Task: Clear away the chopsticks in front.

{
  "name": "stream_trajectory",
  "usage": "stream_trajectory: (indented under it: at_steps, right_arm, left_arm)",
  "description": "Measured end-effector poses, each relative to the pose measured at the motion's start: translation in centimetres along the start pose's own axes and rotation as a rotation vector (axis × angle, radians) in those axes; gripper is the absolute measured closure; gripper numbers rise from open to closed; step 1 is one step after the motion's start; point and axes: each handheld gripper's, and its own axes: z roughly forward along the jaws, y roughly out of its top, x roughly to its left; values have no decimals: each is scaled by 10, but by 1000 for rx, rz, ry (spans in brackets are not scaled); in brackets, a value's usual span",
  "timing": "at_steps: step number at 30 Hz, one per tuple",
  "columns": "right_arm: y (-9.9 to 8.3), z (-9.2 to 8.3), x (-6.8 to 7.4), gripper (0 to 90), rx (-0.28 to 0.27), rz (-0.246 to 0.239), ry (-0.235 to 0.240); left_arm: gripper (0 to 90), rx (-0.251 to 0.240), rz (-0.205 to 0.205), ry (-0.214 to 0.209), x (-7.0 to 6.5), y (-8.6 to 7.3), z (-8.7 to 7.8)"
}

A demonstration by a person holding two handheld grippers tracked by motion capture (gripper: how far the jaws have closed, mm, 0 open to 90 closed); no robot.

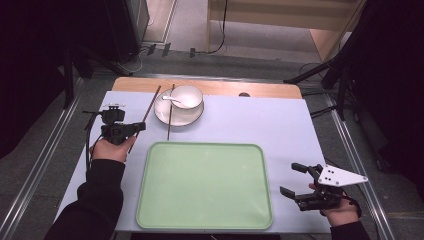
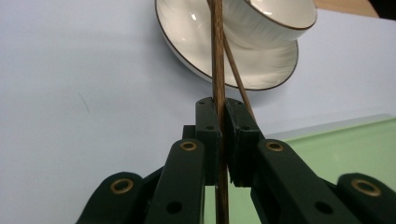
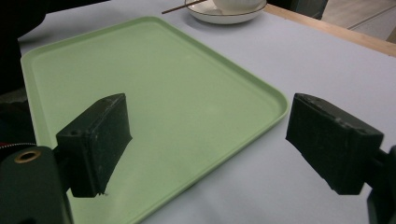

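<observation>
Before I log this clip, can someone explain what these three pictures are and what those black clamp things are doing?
A person holds a two-jaw hand-held gripper in each hand. One picture looks down on the table from above; the other two come from cameras riding on each gripper. On the table lie a green tray and a white bowl with a spoon on a saucer. The left hand-held gripper is shut on one wooden chopstick; a second chopstick lies beside the saucer. The right hand-held gripper is open and holds nothing, beside the tray.
</observation>
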Motion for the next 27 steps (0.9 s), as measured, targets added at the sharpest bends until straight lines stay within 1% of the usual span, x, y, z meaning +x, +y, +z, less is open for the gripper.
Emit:
stream_trajectory:
  at_steps: [2,3,5,6,7,8,9,10,11,12,13,16,19,21,23,24,25,27]
  right_arm:
    - [1,1,0,144,-2,-2,3]
    - [1,2,-1,144,-1,-2,6]
    - [2,3,-1,144,-2,-5,9]
    - [2,4,-2,145,-2,-6,11]
    - [3,5,-2,144,-2,-7,13]
    - [3,5,-2,145,-3,-10,15]
    - [4,6,-2,144,-3,-9,17]
    - [4,6,-2,144,-3,-9,17]
    - [5,8,-3,144,-6,-16,23]
    - [6,8,-3,145,-8,-17,26]
    - [6,9,-3,145,-7,-16,27]
    - [7,11,-4,145,-5,-19,27]
    - [9,13,-5,145,-8,-19,27]
    - [9,14,-5,144,-9,-18,27]
    - [10,14,-6,145,-11,-20,22]
    - [10,15,-6,145,-10,-18,20]
    - [10,15,-7,145,-9,-21,19]
    - [10,14,-8,145,-9,-19,17]
  left_arm:
    - [856,-9,4,-1,-2,-2,-3]
    - [856,-13,14,-8,-7,-7,-10]
    - [856,-4,15,-18,-11,-14,-14]
    - [856,-4,15,-18,-11,-14,-14]
    - [856,7,17,-23,-14,-20,-16]
    - [856,7,17,-23,-14,-20,-16]
    - [856,19,18,-20,-17,-29,-19]
    - [856,19,18,-20,-17,-29,-19]
    - [856,27,5,-37,-19,-36,-22]
    - [856,28,0,-40,-20,-39,-23]
    - [856,28,0,-40,-20,-39,-23]
    - [856,46,14,-37,-26,-49,-27]
    - [856,53,13,-46,-30,-57,-30]
    - [856,66,15,-53,-33,-63,-31]
    - [856,74,9,-56,-36,-70,-31]
    - [856,83,5,-63,-37,-73,-32]
    - [855,98,-15,-95,-41,-81,-33]
    - [855,108,-11,-99,-46,-88,-34]
